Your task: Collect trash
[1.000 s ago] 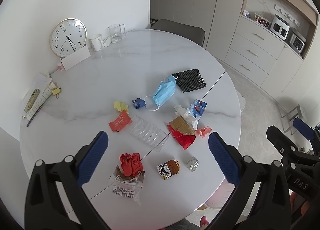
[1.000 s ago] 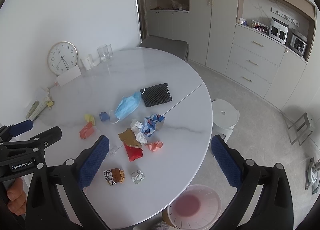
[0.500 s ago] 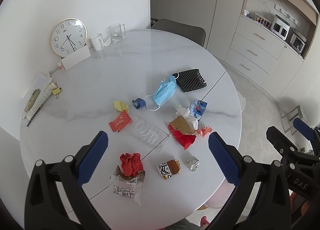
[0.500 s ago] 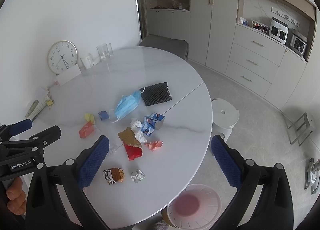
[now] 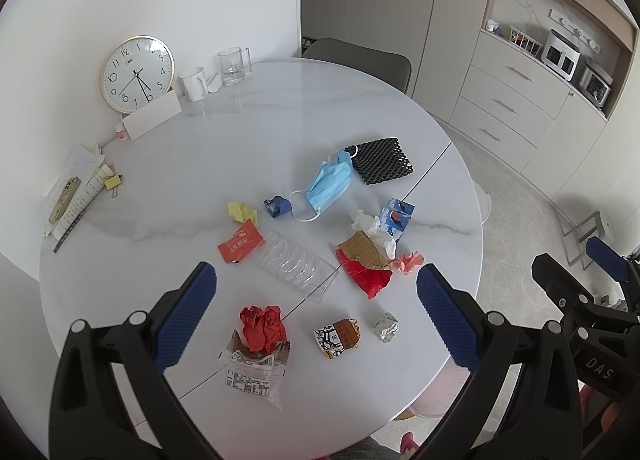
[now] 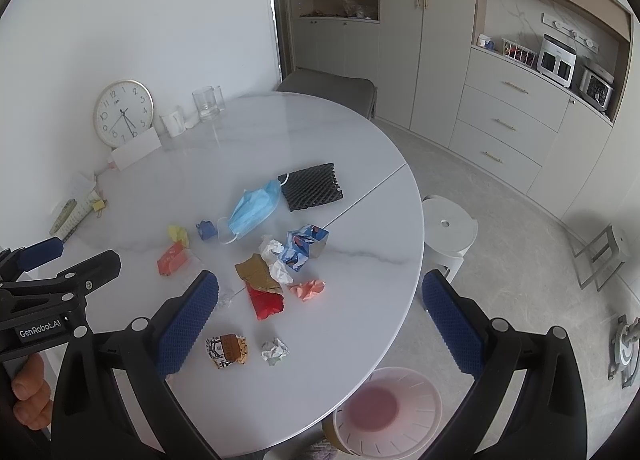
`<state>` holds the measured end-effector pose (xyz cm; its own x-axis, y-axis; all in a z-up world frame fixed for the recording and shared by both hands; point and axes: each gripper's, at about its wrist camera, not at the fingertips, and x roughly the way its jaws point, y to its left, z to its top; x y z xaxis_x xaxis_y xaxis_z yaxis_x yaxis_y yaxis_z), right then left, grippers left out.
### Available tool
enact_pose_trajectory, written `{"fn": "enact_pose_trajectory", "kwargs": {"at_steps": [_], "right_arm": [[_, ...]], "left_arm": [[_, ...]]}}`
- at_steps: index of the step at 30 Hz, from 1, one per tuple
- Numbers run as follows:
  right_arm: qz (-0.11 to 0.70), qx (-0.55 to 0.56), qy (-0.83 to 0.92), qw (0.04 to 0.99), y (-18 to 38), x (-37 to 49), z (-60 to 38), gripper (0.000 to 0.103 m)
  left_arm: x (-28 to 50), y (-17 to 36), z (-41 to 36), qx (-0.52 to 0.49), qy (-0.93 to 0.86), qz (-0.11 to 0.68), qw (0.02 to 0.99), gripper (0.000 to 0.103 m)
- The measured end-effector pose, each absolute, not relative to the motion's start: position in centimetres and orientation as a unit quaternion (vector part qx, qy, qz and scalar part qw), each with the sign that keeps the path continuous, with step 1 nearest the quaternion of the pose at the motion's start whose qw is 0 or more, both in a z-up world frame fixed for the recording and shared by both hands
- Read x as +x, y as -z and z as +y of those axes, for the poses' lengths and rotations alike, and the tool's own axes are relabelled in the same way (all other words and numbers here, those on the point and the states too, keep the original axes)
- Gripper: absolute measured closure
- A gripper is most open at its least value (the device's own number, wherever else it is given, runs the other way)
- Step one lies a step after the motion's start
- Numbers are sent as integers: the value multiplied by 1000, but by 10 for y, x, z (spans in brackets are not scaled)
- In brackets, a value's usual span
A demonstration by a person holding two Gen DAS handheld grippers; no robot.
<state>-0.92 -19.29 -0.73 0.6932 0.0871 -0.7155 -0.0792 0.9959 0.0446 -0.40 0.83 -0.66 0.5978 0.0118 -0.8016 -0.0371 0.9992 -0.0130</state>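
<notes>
Trash lies scattered on the round white marble table [image 5: 280, 115]: a blue face mask [image 5: 329, 187], black foam mesh [image 5: 380, 160], a clear plastic tray [image 5: 295, 265], crumpled red paper [image 5: 262, 326] on a clear wrapper, a patterned snack wrapper [image 5: 337, 336], a silver foil ball [image 5: 386, 326] and a red-and-brown wrapper [image 5: 366, 266]. My left gripper [image 5: 316, 320] hovers open above the near pieces, holding nothing. My right gripper [image 6: 320, 320] is open too, high over the table's near edge. A pink-lined bin [image 6: 386, 410] stands on the floor below the table [image 6: 360, 219].
A clock [image 5: 137, 73], a white mug [image 5: 193, 83], a glass jug [image 5: 233, 65] and papers with a pen [image 5: 74, 195] sit at the table's far and left side. A grey chair [image 5: 360, 59] is behind it, a white stool [image 6: 448, 232] to the right, cabinets [image 6: 516, 119] beyond.
</notes>
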Motion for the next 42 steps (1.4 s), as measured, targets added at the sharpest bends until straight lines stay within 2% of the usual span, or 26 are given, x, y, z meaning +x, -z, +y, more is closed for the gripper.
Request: {"fn": "enact_pose_trajectory", "kwargs": {"at_steps": [28,35,42], "right_arm": [[388,7,-58,920,16,-9,-194,2],[442,-2,-86,893,63,-7,-189,2],[472,-14,-126,872,111,-17,-185,2]], "left_arm": [[-8,15,19,-5,-4,441,897,7],[-29,50,52,36,-11,440,897,7],[-60,110,91,16,-27,498,866,7]]}}
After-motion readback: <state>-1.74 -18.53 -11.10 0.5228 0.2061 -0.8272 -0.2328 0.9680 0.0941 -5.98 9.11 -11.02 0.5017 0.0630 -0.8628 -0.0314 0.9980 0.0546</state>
